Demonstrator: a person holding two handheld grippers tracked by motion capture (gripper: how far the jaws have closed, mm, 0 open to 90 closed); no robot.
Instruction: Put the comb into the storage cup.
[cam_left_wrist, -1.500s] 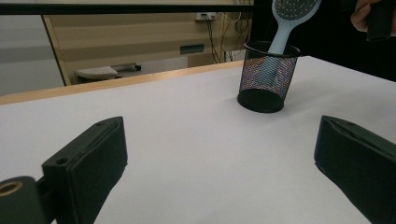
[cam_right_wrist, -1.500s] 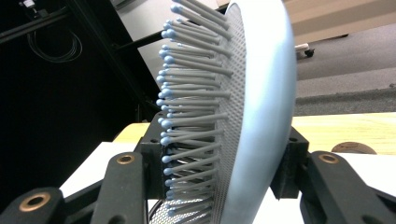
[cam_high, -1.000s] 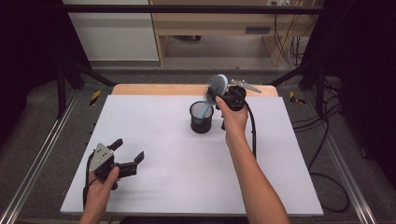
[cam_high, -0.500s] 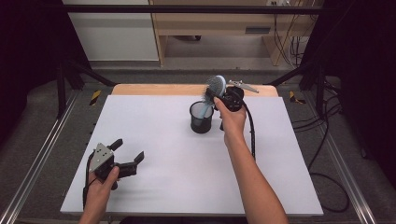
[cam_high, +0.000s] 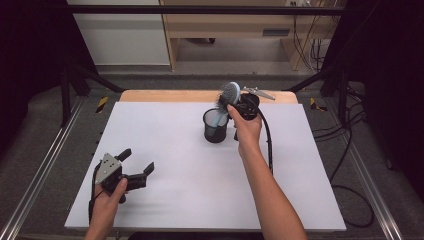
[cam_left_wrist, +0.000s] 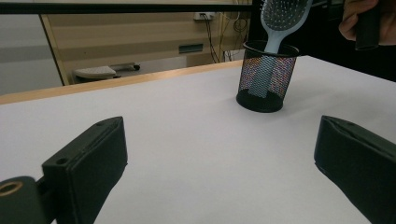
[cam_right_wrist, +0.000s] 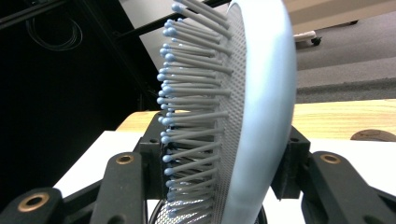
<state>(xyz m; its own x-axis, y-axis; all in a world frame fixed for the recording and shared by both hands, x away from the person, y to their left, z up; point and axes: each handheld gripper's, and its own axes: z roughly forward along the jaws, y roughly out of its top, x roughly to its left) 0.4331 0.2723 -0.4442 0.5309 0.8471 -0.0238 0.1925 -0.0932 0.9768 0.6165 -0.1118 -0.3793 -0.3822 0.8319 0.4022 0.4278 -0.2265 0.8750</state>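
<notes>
We see a pale blue plastic hairbrush (cam_high: 229, 97) with an oval head, a perforated grey cushion and straight grey bristles tipped with small blue balls. Its flat handle stands inside a round black wire-mesh cup (cam_high: 216, 127), leaning on the rim, so the head rises tilted above it. The cup sits on the far half of the smooth white table (cam_high: 190, 200), which has a bare wooden strip along the far edge.

The right gripper (cam_high: 235, 102) clamps the brush head: in the right gripper view one black jaw presses against the bristle side and the other against the smooth back. That close view cuts off the top of the head, and the cup shows merely as a sliver of mesh at the bottom edge.

The left gripper (cam_high: 137, 166) rests low near the table's front left corner, well apart from the cup, its blocky matte black jaws spread wide with nothing between them. Through the mesh the handle shows as a blurred pale bar, its end hard to make out.
</notes>
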